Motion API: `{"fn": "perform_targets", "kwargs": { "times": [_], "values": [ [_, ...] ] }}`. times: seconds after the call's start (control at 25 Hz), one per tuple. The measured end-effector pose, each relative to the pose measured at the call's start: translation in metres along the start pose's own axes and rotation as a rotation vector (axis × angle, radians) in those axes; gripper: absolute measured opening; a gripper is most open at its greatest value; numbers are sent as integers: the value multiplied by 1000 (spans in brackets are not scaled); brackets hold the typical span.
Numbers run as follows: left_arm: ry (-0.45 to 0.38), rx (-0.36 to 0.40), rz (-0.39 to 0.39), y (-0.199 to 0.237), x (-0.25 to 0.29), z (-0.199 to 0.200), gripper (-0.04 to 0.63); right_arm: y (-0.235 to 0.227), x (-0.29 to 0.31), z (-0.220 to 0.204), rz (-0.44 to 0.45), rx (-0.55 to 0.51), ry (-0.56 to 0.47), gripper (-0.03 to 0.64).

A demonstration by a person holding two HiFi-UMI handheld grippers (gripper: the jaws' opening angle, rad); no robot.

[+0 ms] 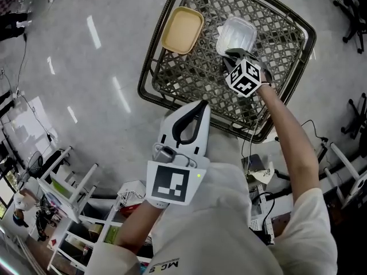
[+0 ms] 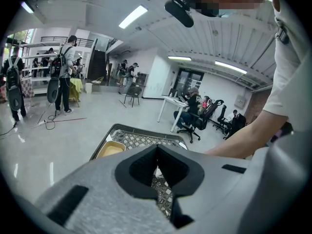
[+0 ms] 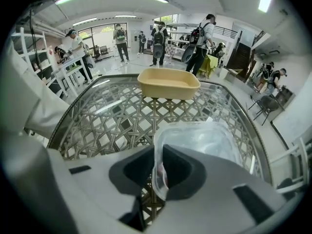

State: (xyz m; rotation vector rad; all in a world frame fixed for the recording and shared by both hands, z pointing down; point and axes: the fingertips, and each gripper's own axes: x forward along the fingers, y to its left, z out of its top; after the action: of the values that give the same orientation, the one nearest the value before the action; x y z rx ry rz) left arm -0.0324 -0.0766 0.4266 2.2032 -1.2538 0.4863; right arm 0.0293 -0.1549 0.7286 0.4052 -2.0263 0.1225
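Right gripper reaches out over the lattice-topped table, its arm stretched forward. Jaws pinch the near wall of the clear plastic container, one pad inside the rim and one outside. In the right gripper view the thin wall runs straight up between the pads. Probably an edge grip because the tub looks too broad to take across its body. Tub sits at the far right of the table top; whether its base rests on the weave or hangs just off it, I cannot tell.

Tan tray lies to its left, near but apart, flat and empty.

Left gripper is held low by the person's chest, short of the table's near rim. Its jaws are closed tip to tip on nothing, likely parked clear of the right arm.
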Motion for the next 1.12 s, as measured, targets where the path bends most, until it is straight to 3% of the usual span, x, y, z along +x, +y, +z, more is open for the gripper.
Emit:
{"fn": "perform_targets", "kwargs": {
  "times": [0.4, 0.72, 1.12],
  "values": [
    [-16, 26, -6, -3, -3, 11, 25, -15, -51, 12, -80, 96, -109, 66],
    [-32, 42, 2, -6, -14, 27, 25, -26, -134, 49, -177, 182, -268, 66],
    [-110, 82, 26, -14, -37, 56, 25, -25, -263, 95, -334, 326, -517, 66]
  ]
}}
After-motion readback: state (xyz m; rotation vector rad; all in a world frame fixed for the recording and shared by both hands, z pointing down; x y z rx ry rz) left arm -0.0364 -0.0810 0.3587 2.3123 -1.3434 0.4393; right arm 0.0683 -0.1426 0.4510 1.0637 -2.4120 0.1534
